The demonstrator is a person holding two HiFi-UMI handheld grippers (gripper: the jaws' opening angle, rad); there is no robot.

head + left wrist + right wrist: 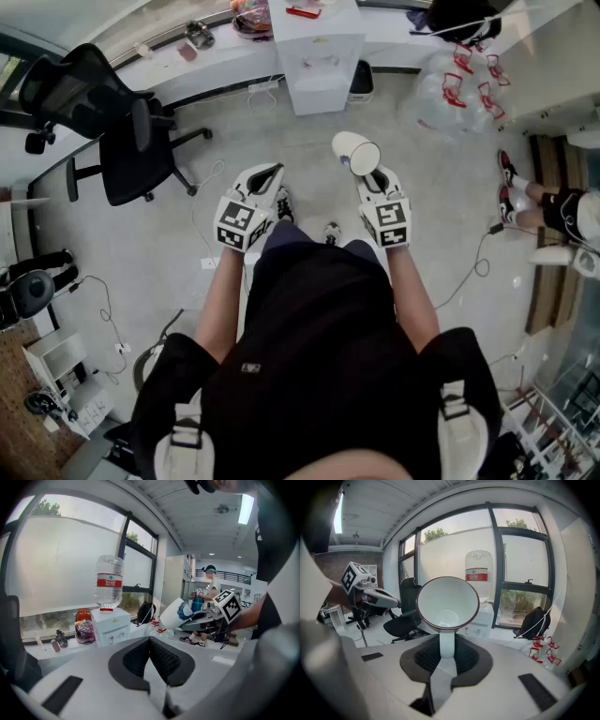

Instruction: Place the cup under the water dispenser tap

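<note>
**While the right tongs carry the cup by its handle, the dispenser stands well ahead**

Where the right tongs [446, 641] [367, 174] meet, they are clamped on the handle [446, 645] of a white ceramic cup with a dark red rim [447, 603] [355, 151] [175, 614]. The cup hangs in the air just beyond their tips. It is tipped over so that its empty mouth faces back along the tongs. A blue mark shows on its outer wall in the left gripper view.

Beside them, at about the same height and well apart, the left tongs [149, 638] [266, 175] are closed, pads together at the tips, with nothing between them.

Straight ahead of both tongs, and well apart from the cup, stands a white box-shaped water dispenser [483, 620] [111, 626] [317, 58]. It is topped by an upturned clear plastic bottle with a red label [478, 576] [108, 581]. Small taps [112, 638] sit on the front face that is turned toward the tongs.

Out past the left tongs, a black office chair [122, 131] stands on the grey floor [234, 131]. Out past the right tongs lie a black backpack [532, 620] [146, 612] and a clear plastic bag with red handles [459, 84]. Farther to that side a seated person [555, 208] is at the edge of the head view.
</note>
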